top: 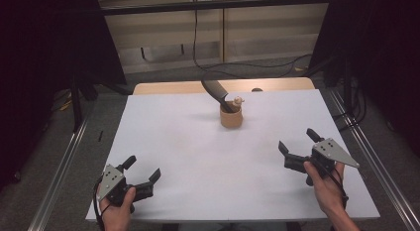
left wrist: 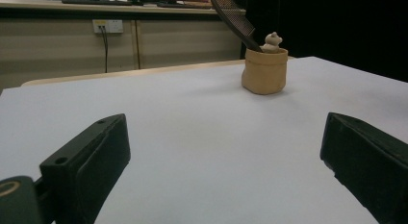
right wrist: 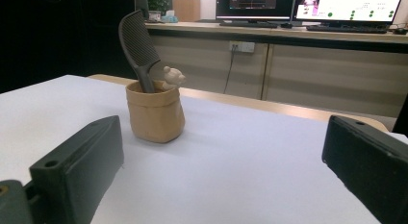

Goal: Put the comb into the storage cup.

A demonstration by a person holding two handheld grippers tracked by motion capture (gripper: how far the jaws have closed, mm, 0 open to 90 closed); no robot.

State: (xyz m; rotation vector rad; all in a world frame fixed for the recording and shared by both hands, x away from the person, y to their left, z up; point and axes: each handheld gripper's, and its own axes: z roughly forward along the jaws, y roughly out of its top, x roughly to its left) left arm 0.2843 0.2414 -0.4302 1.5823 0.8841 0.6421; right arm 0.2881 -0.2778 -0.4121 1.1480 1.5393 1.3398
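A small tan pouch stands upright toward the far middle of the white tabletop, and a dark comb rises out of it, leaning to the left in the high view, with its handle down inside the pouch. Beside the comb, a small pale figure pokes above the rim; it looks like a little bear, though it is too small to be sure. The left gripper sits at the near left corner of the tabletop, held in a hand, its jaws spread wide and holding nothing. The right gripper sits at the near right, held in the other hand, its jaws likewise wide apart with nothing between them. The pouch is well apart from both grippers, farther up the tabletop and roughly midway between them. In the left gripper view the pouch stands ahead and right of centre; in the right gripper view the pouch stands ahead, closer to the jaw on the left.
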